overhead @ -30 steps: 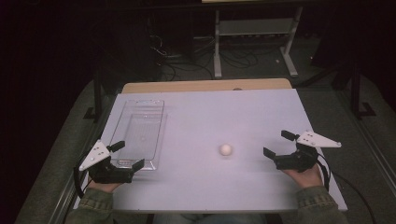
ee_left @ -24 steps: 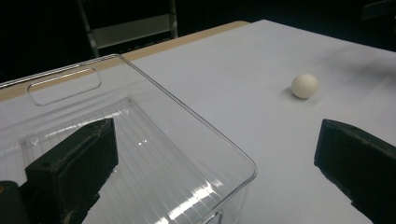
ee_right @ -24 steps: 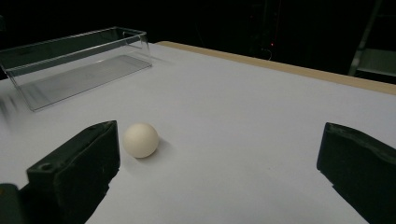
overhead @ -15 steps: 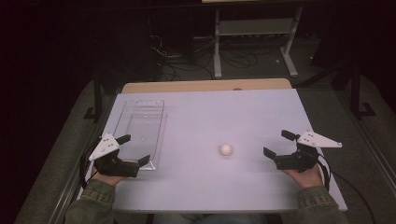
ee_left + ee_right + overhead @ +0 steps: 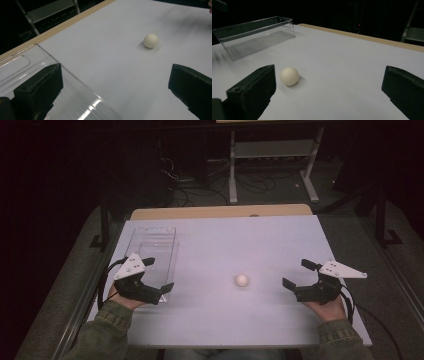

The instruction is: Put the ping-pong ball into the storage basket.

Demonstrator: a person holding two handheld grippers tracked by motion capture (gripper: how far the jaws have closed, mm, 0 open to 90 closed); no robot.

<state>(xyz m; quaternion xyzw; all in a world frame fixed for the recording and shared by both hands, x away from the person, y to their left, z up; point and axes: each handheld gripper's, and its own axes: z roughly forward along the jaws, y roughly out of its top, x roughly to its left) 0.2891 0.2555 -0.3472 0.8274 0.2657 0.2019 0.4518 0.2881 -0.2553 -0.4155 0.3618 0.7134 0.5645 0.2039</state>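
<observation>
A small white ball (image 5: pixel 242 280) rests on the white table (image 5: pixel 225 235), just right of centre. At the table's left lies a clear plastic box (image 5: pixel 152 250), long and empty. My left gripper (image 5: pixel 159 275) is open at the box's near end, one jaw at the box, the other over the table. In the left gripper view the ball (image 5: pixel 150 40) lies ahead to the right, the box (image 5: pixel 25 65) to the left. My right gripper (image 5: pixel 297 274) is open, holds nothing, and faces the ball from the right. The right gripper view has the ball (image 5: pixel 289 76) just beyond its left jaw and the box (image 5: pixel 254 35) farther back.
A wooden strip (image 5: pixel 220 212) edges the table's far side. Beyond it, in the dark, stand a metal frame (image 5: pixel 272 165) and floor cables (image 5: pixel 190 180). The person's green sleeves (image 5: pixel 107 332) come in over the near edge.
My left gripper has moved right and a little forward, up to the near end of the clear box. The right gripper and the ball have stayed put.
</observation>
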